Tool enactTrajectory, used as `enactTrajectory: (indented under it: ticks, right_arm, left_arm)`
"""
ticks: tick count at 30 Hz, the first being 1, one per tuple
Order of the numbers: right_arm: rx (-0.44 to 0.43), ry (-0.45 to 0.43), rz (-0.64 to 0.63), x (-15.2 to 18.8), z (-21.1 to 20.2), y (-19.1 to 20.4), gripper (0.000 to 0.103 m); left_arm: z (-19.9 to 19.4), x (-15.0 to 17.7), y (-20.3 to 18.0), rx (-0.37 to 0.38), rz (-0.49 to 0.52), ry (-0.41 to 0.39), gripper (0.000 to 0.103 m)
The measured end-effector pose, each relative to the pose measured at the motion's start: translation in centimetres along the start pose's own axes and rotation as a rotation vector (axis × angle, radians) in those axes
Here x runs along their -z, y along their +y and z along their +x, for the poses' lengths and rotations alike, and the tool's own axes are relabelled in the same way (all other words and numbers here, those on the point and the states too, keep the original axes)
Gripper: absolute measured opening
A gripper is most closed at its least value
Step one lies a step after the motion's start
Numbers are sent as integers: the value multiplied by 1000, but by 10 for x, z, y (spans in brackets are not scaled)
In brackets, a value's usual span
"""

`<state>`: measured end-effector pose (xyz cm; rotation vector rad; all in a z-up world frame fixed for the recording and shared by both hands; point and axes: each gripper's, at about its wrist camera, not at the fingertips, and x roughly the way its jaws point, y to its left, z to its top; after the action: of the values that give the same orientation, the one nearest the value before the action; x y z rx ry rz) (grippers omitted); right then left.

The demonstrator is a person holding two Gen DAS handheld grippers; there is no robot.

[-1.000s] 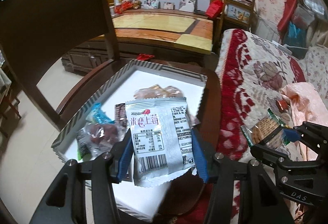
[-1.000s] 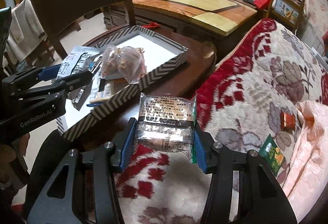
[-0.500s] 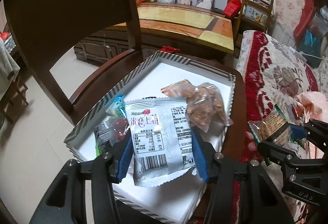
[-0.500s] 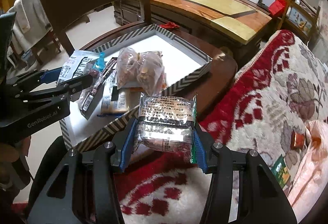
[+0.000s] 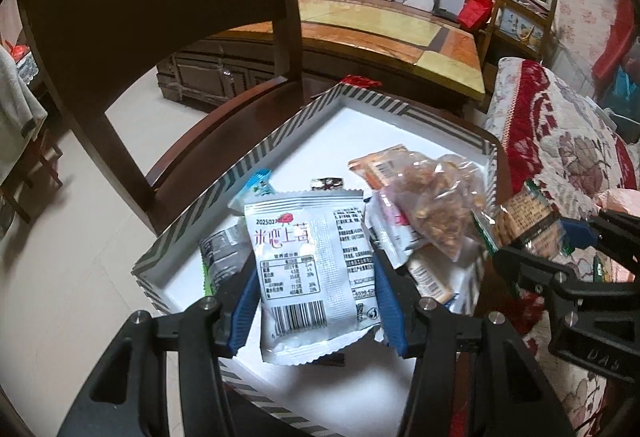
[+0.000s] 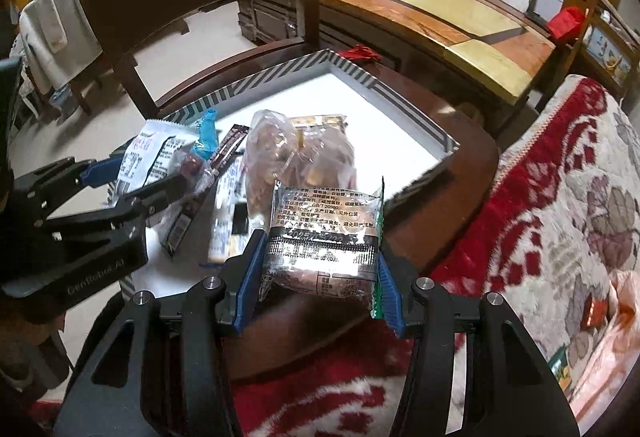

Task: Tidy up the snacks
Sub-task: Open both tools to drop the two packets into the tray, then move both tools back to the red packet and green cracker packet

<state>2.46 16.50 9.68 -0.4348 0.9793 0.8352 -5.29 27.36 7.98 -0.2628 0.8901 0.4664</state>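
My left gripper [image 5: 316, 301] is shut on a white snack packet [image 5: 310, 269] with a barcode, held above the near part of the striped box [image 5: 256, 157]. My right gripper [image 6: 318, 277] is shut on a shiny green-edged biscuit packet [image 6: 324, 237], hanging over the box's right rim and the dark wooden seat. That same biscuit packet [image 5: 520, 221] and the right gripper [image 5: 532, 243] show at the right of the left wrist view. Inside the box lie a clear bag of brown snacks [image 5: 436, 205], a blue-tipped packet [image 5: 260, 187] and several other small packets.
The box sits on a dark wooden chair seat [image 6: 460, 165] whose tall backrest [image 5: 160, 17] rises behind it. A red-and-cream floral blanket [image 6: 560, 197] lies to the right with small snacks on it [image 6: 596, 311]. A long wooden table [image 6: 440, 25] stands beyond.
Both grippers have moved with their packets toward the box. The white packet now hangs over its near part and the biscuit packet has left the blanket for the box's right rim.
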Motion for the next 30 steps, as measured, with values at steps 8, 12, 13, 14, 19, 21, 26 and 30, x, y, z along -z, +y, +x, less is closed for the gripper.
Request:
enactTrajectory:
  ticks: [8, 12, 13, 14, 19, 21, 26, 30]
  right_arm:
    - [-45, 41, 3, -15, 27, 5, 50]
    - [-48, 48, -3, -26, 38, 7, 50]
    - [-51, 52, -4, -30, 41, 8, 50]
    - [-52, 55, -6, -33, 44, 9, 50]
    - [-80, 67, -3, -41, 55, 15, 53]
    - [-104, 74, 6, -39, 56, 15, 53]
    - [-111, 86, 11, -31, 51, 12, 54]
    - [-120, 72, 33, -27, 42, 9, 54]
  left_arm:
    - [12, 1, 7, -19, -12, 25, 56]
    - [17, 0, 10, -29, -17, 36, 56]
    - [18, 0, 11, -30, -18, 37, 56]
    - [19, 0, 11, -32, -20, 39, 56]
    - [22, 0, 11, -40, -19, 42, 57]
    - [23, 0, 10, -49, -14, 47, 56]
    - [23, 1, 12, -60, -24, 56, 65]
    - [18, 3, 11, -58, -29, 47, 74]
